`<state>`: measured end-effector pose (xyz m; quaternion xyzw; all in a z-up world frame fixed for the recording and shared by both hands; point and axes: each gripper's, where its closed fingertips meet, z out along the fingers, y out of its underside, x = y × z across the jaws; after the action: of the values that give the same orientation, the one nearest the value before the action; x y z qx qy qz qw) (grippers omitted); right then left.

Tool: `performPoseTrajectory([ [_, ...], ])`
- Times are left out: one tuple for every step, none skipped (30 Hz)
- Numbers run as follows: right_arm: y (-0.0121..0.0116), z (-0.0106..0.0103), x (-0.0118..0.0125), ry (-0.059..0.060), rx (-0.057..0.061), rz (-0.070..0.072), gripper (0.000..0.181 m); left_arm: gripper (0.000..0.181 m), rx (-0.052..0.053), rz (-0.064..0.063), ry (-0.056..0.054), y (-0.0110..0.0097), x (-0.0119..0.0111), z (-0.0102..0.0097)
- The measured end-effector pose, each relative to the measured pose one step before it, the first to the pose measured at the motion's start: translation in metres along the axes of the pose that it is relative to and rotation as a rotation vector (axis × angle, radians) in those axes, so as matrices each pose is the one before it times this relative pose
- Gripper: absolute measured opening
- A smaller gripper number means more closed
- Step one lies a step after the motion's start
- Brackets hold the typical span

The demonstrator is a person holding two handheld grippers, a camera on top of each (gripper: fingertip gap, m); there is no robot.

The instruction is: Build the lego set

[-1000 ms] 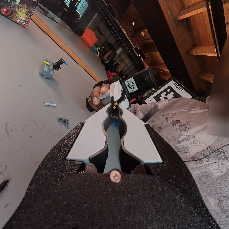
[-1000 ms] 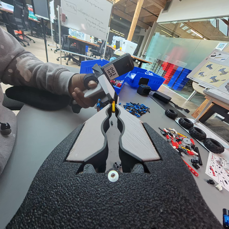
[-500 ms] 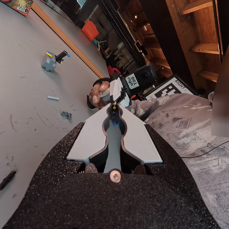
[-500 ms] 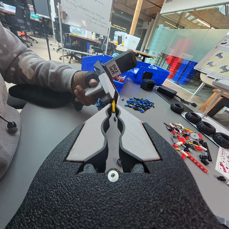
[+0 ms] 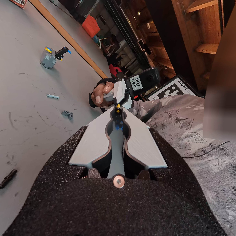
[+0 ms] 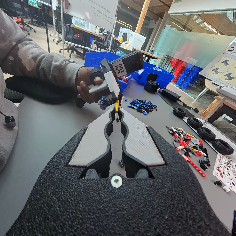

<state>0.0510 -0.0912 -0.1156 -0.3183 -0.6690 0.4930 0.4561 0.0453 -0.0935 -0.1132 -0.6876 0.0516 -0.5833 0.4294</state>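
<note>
My left gripper (image 5: pixel 118 110) is shut on a small black lego beam with blue pins (image 5: pixel 119 122), held above the grey table. In the right wrist view that beam (image 6: pixel 107 101) sticks out of the left gripper's tips. My right gripper (image 6: pixel 116 110) is shut on a thin yellow axle (image 6: pixel 116 106) whose far end meets the black beam. In the left wrist view the axle's yellow cross end (image 5: pixel 118 111) shows in the beam, with the right gripper (image 5: pixel 120 92) just behind. The two grippers face tip to tip.
A grey lego block assembly (image 5: pixel 49 57), a light grey tube (image 5: pixel 52 96), a grey connector (image 5: pixel 67 113) and a black axle (image 5: pixel 7 178) lie on the table. In the right wrist view: blue and black pins (image 6: pixel 142 106), mixed parts (image 6: pixel 187 144), tyres (image 6: pixel 205 134), blue bins (image 6: pixel 153 75), instruction sheets (image 6: pixel 222 69). Left and right tips are no more than a few centimetres apart. The grey connector (image 5: pixel 67 113) is about equally far from each gripper, around 12 cm.
Both grippers keep their hold and stay tip to tip. The pair has shifted slightly over the table, so the table parts sit a little differently in both views.
</note>
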Motion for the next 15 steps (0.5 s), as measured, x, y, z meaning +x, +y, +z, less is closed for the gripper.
performPoseTrajectory([
  [-0.00022, -0.00001, -0.00075, -0.0037, 0.0033, 0.004, 0.004, 0.006, -0.007, 0.0054, -0.0011, 0.00081, 0.00061, -0.00001],
  [-0.0006, -0.00004, -0.00096, -0.0057, 0.0051, 0.0009, 0.004, 0.006, -0.0078, 0.0025, 0.0023, 0.00097, 0.00081, -0.00016],
  [-0.00032, 0.00016, -0.00103, -0.0053, 0.0014, -0.0014, 0.004, 0.006, -0.0069, 0.0017, 0.0006, 0.00095, 0.00034, -0.00027],
  [0.00049, 0.00053, -0.00057, -0.0009, -0.0036, -0.0052, 0.004, 0.006, -0.0061, 0.0005, -0.0027, 0.00097, -0.00046, -0.00035],
  [0.00104, 0.00058, -0.00076, -0.0009, -0.0046, -0.007, 0.004, 0.006, -0.0059, -0.0006, -0.0033, 0.00098, -0.00067, -0.00051],
  [0.00073, 0.00067, -0.00066, 0.0025, -0.0025, -0.0068, 0.004, 0.005, -0.0034, -0.0013, -0.0005, 0.0007, -0.00018, -0.00038],
  [-0.00028, 0.0003, -0.00054, 0.0033, 0.0029, -0.0072, 0.004, 0.005, -0.0015, -0.0017, 0.0028, 0.00037, 0.00026, -0.0002],
  [-0.00027, 0.00027, -0.0004, 0.0018, 0.0024, -0.0052, 0.004, 0.005, -0.0012, -0.0021, 0.0022, 0.00045, 0.00016, 0.00013],
  [0.00026, 0.00022, -0.00014, 0.0006, -0.0006, -0.006, 0.003, 0.005, -0.0043, -0.0025, 0.0001, 0.00079, -0.0002, 0.00068],
  [0.00072, 0.00068, -0.00115, -0.0046, -0.0035, -0.0097, 0.003, 0.005, -0.0146, -0.0014, 0.0006, 0.00258, 0.00004, 0.00189],
  [0.00057, 0.00207, -0.00361, -0.0132, -0.0049, -0.0119, 0.004, 0.006, -0.0287, 0.0035, -0.0011, 0.00507, 0.00018, 0.00391],
  [-0.00069, 0.00132, -0.00246, -0.0005, 0.0004, -0.021, 0.003, 0.006, -0.0146, 0.0037, 0.0005, 0.00229, 0.00046, 0.00203],
  [-0.00045, 0.00034, 0.00054, 0.0081, -0.0028, -0.0148, 0.003, 0.006, 0.0046, 0.0053, 0.0024, -0.00163, 0.00081, -0.00051],
  [-0.00163, 0.00056, 0.00169, 0.0091, 0.0046, -0.0013, 0.003, 0.006, 0.0069, 0.0092, 0.0008, -0.00234, 0.00078, -0.0007],
  [-0.00154, 0.00029, 0.00228, 0.0073, 0.006, 0.0063, 0.004, 0.006, 0.0125, 0.0105, -0.0049, -0.00309, 0.00034, -0.0005],
])
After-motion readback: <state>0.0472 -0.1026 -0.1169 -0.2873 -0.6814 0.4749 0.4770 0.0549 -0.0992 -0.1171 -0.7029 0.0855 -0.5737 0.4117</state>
